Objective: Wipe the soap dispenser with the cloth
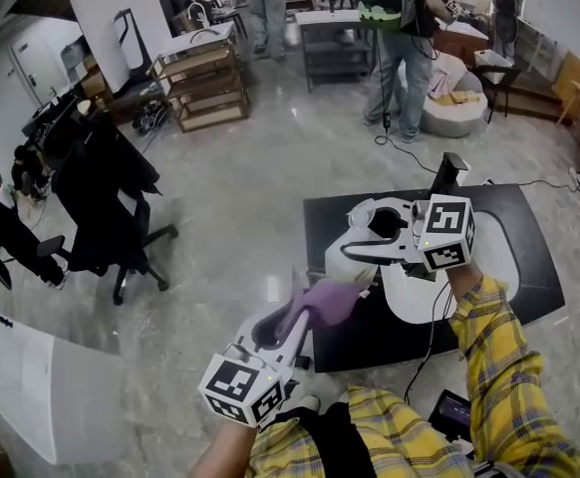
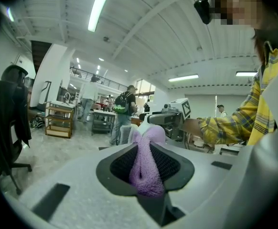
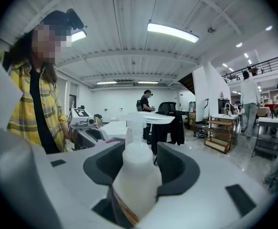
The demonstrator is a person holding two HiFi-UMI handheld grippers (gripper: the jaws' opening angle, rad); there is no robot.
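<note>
The left tongs point(image 2: 146, 147) are closed tight on a purple cloth point(image 2: 146, 173), bunched into a fold that sticks out past the tips. The right tongs point(image 3: 140, 151) stand wide, their pads set against both sides of the white soap dispenser point(image 3: 135, 178). It is held upright, pump on top, over the black tabletop point(image 1: 529, 257). The cloth hangs near the dispenser, to its left, apparently not yet on it.

The bottle looks smooth and rounded, so a firm push from the cloth could twist it or slide it out of the pads. Pressure on the pump could squirt soap. The cloth, pinched at only one fold, might pull free while rubbing.

Count: two tongs, one cloth, one dispenser, one tabletop.
</note>
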